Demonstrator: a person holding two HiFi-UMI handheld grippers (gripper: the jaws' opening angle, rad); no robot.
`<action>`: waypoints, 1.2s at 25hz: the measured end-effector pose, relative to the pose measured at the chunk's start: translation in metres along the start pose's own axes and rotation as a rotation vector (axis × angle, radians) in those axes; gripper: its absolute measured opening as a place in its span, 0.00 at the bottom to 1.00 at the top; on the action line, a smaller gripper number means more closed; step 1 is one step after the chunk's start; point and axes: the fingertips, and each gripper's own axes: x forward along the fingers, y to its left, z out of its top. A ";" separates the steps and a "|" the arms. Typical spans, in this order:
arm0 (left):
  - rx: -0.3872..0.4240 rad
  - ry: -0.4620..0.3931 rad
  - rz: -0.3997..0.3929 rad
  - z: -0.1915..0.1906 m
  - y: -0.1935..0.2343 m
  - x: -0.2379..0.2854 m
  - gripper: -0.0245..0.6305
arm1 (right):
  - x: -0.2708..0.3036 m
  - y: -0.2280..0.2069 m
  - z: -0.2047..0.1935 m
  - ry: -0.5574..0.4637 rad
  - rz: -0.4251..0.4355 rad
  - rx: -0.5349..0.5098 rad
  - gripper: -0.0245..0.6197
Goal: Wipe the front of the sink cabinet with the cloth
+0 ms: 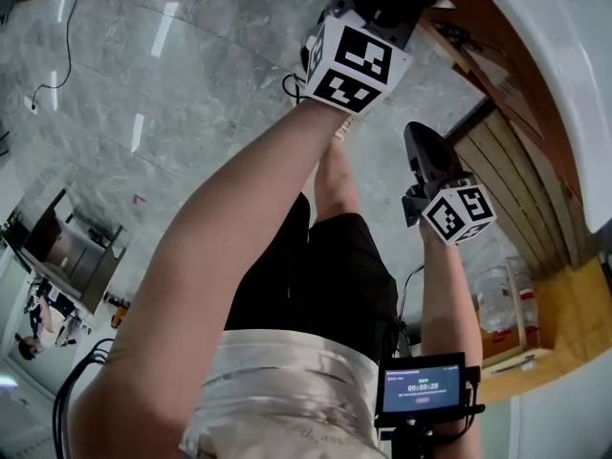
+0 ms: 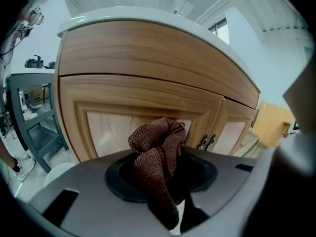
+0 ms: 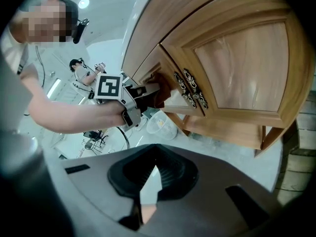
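Cloth [image 2: 157, 154] sits bunched in left gripper's [image 3: 150, 92] clamped jaws, close against cabinet [image 2: 148, 58] front. Right gripper [image 3: 148, 181] is empty, jaws nearly together, off cabinet. Judged best: press flat, stroke along grain.

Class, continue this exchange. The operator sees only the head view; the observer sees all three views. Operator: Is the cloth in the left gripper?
Observer: Yes, the left gripper is clamped on a bunched brown cloth.
Operator: Where is it on the cabinet?
Observer: In front of the door panel beside the paired handles.
Operator: And the other one?
Observer: The right gripper is shut, with nothing between its jaws.
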 end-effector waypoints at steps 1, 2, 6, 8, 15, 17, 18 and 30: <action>0.004 0.005 -0.014 -0.001 -0.008 0.003 0.28 | -0.003 -0.002 0.004 -0.007 -0.004 -0.007 0.06; 0.007 0.011 -0.029 -0.002 -0.015 0.005 0.28 | -0.006 -0.004 0.007 -0.015 -0.009 -0.014 0.06; 0.009 0.031 -0.056 -0.010 -0.034 0.012 0.28 | -0.016 -0.008 0.008 -0.032 -0.010 -0.018 0.06; 0.016 0.036 -0.064 -0.013 -0.038 0.014 0.28 | -0.018 -0.012 0.002 -0.025 -0.005 -0.020 0.06; 0.070 0.048 -0.139 -0.024 -0.066 0.012 0.28 | -0.029 -0.020 -0.020 0.019 0.004 -0.019 0.06; 0.078 0.043 -0.161 -0.025 -0.072 0.011 0.28 | -0.031 -0.023 -0.023 0.030 0.004 -0.023 0.06; 0.080 0.040 -0.173 -0.026 -0.075 0.011 0.28 | -0.031 -0.024 -0.024 0.036 0.005 -0.026 0.06; 0.025 0.043 -0.151 -0.043 -0.044 0.028 0.28 | -0.024 -0.014 -0.032 0.064 -0.003 -0.028 0.06</action>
